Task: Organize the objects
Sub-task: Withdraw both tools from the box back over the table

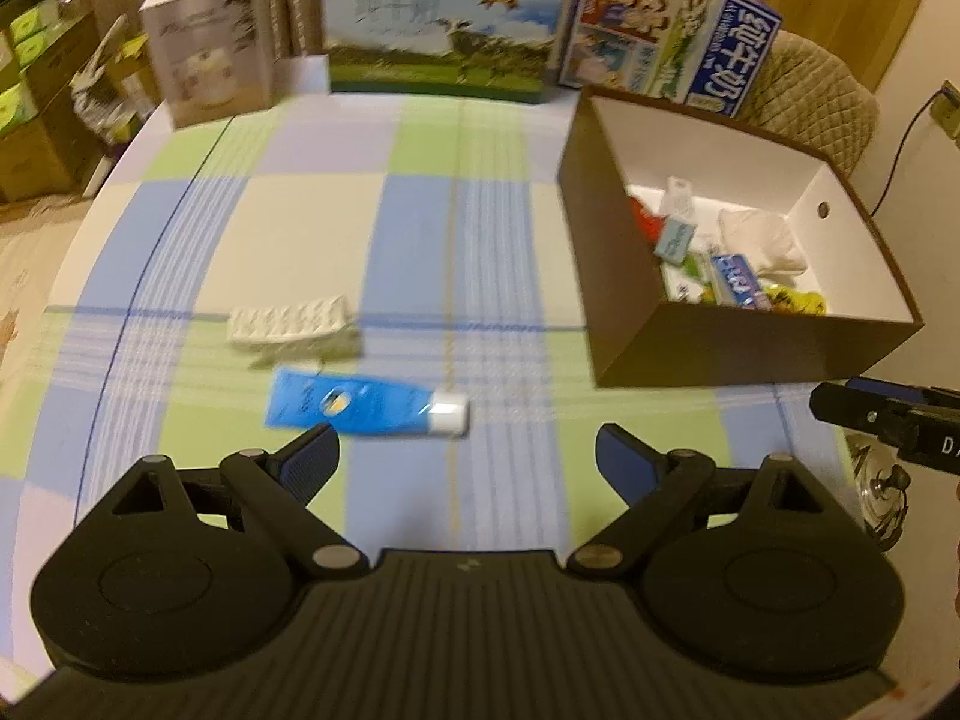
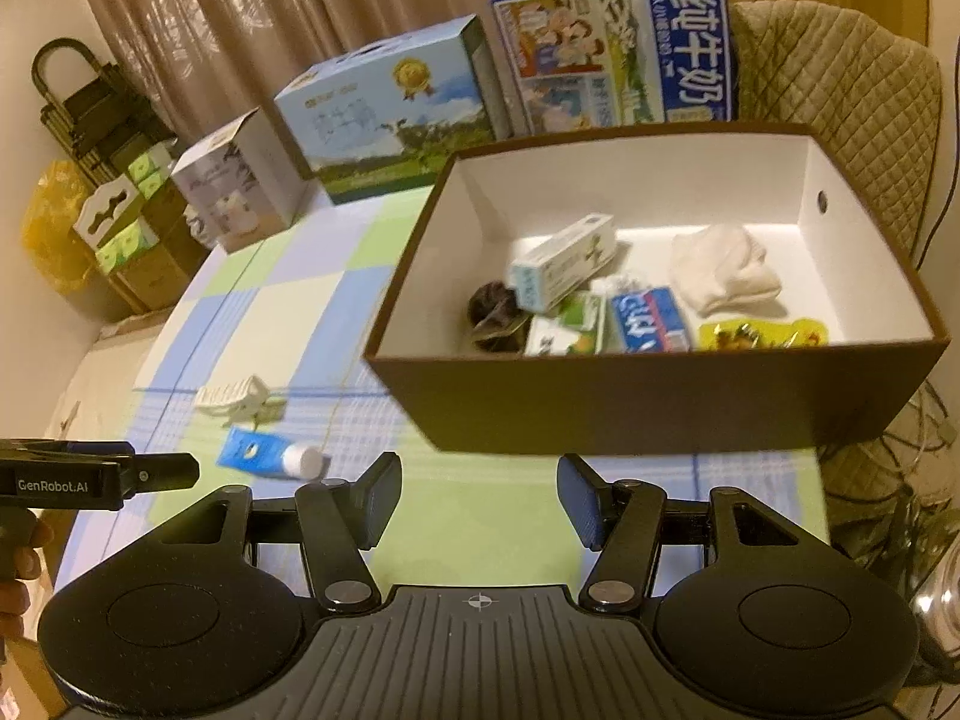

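Left gripper (image 1: 467, 459) hangs over the checked tablecloth (image 1: 300, 228), jaws spread wide, nothing between them. Its left fingertip sits just at the near edge of the blue tube (image 1: 360, 408), though the blur makes it hard to say whether they touch. That tube lies flat, white cap pointing toward the brown box (image 1: 720, 348). Just beyond the tube, away from the gripper, lies a white blister pack (image 1: 288, 321), also flat on the cloth and well clear of the brown box.

Right gripper (image 2: 479, 498) now: jaws parted about halfway, empty, hovering just in front of the brown box's near wall (image 2: 660, 402). The left gripper's tip pokes in at the left edge of the right wrist view, with part of a hand (image 2: 24, 546) behind it.

Inside the brown box, open-topped with a white lining: a small white and green carton (image 2: 564, 267) tilted on top of the pile, a dark round object (image 2: 492, 312) beside it, a blue and white packet (image 2: 648, 324), a white folded cloth (image 2: 726, 270) toward the far right corner, and a yellow wrapper (image 2: 762, 333) against the near wall.

Behind the brown box stands a blue milk carton case (image 2: 618, 54). Left of it a pale blue cow-print box (image 2: 384, 114), then a smaller white box (image 2: 240, 180). A quilted chair back (image 2: 840, 78) shows past the brown box on the right.
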### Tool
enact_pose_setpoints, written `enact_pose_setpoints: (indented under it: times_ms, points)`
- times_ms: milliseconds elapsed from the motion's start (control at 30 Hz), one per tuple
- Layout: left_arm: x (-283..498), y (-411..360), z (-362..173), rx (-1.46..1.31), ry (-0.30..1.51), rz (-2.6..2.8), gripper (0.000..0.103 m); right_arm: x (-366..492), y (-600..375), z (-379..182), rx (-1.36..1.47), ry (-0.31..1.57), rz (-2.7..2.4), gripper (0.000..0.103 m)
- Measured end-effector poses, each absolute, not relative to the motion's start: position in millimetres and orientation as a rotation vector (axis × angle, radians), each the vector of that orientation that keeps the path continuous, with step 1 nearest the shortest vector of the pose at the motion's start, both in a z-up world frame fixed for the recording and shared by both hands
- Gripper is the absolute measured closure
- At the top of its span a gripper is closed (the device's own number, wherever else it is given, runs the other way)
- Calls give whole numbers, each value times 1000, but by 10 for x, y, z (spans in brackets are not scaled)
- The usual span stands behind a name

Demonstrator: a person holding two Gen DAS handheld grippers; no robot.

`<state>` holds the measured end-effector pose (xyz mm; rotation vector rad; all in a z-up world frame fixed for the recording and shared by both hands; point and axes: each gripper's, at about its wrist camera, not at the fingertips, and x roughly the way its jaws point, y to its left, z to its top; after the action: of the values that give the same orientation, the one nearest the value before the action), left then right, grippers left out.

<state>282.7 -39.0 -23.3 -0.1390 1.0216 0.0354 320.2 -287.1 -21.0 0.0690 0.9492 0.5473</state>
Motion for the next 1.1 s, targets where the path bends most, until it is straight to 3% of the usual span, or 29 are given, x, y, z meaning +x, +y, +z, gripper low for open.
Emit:
enact_pose_setpoints:
  times_ms: [567, 1100]
  points:
    - [2272, 344, -444, -196, 1062, 167, 13, 2857, -2091, -579, -40, 1017, 683, 48]
    - [2278, 991, -795, -219, 1074, 240, 13, 2995, -1441, -898, -149, 976, 814, 48]
